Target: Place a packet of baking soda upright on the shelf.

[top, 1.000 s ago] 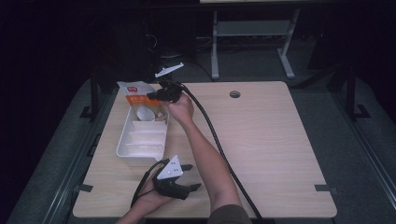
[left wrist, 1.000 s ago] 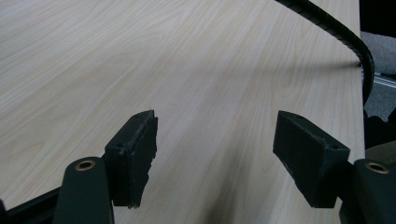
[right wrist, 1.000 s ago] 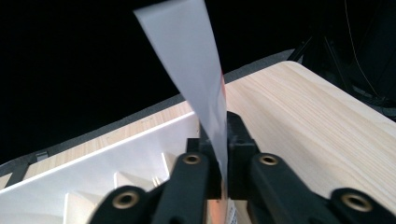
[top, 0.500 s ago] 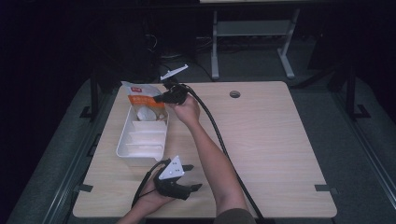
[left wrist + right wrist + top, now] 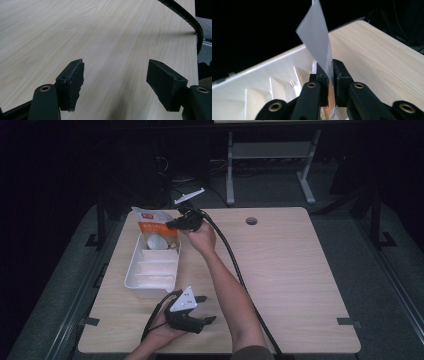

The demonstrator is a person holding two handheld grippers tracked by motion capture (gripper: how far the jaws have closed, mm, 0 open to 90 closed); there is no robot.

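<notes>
Orange-and-white packet (image 5: 151,221) sits at the far end of the white tray (image 5: 150,281), near the table's (image 5: 300,285) far left corner, pinched by the right gripper (image 5: 170,225). Lift slowly; thin film slips. Left gripper (image 5: 115,82) rests open at the near edge.

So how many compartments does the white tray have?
4 visible in the white tray: the far one, beside the orange packet, holds a white cup; three nearer ones look empty. The packet may hide more.

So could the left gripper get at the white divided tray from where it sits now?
Probably yes. The left gripper rests open on the table just past the near end of the white tray, with only bare wood between them.
</notes>
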